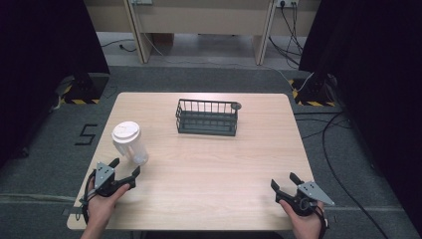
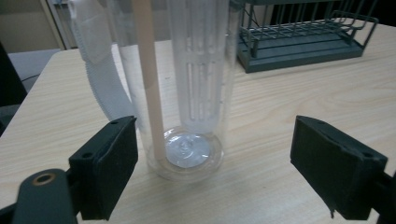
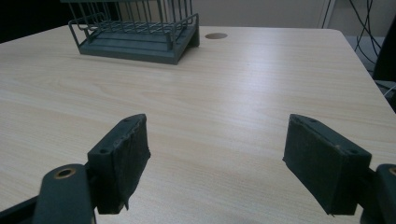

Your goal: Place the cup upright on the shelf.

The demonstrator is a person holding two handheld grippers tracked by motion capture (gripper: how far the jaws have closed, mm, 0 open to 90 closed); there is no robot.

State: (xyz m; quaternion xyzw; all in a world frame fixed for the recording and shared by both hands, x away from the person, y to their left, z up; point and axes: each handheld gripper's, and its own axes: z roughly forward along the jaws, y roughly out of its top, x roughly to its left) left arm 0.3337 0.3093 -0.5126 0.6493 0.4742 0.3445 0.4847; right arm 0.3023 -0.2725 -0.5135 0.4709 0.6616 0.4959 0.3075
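- Though standing upright near the table's (image 1: 209, 164) left front, just ahead of the left gripper (image 2: 212, 154), the clear tumbler (image 2: 187, 93) with white lid (image 1: 125, 131) and straw (image 2: 148, 74) looks light, empty, smooth-walled, likely slippery and tippy.
- Best gripped mid-wall, below the lid, squeezing gently.
- Left jaws spread wide, flanking the base, touching nothing.
- Right gripper (image 3: 217, 156) equally agape over bare wood, holding nothing, well apart from the wire basket (image 1: 206, 117).

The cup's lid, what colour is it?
White; the lid shows best in the high view, atop the clear cup.
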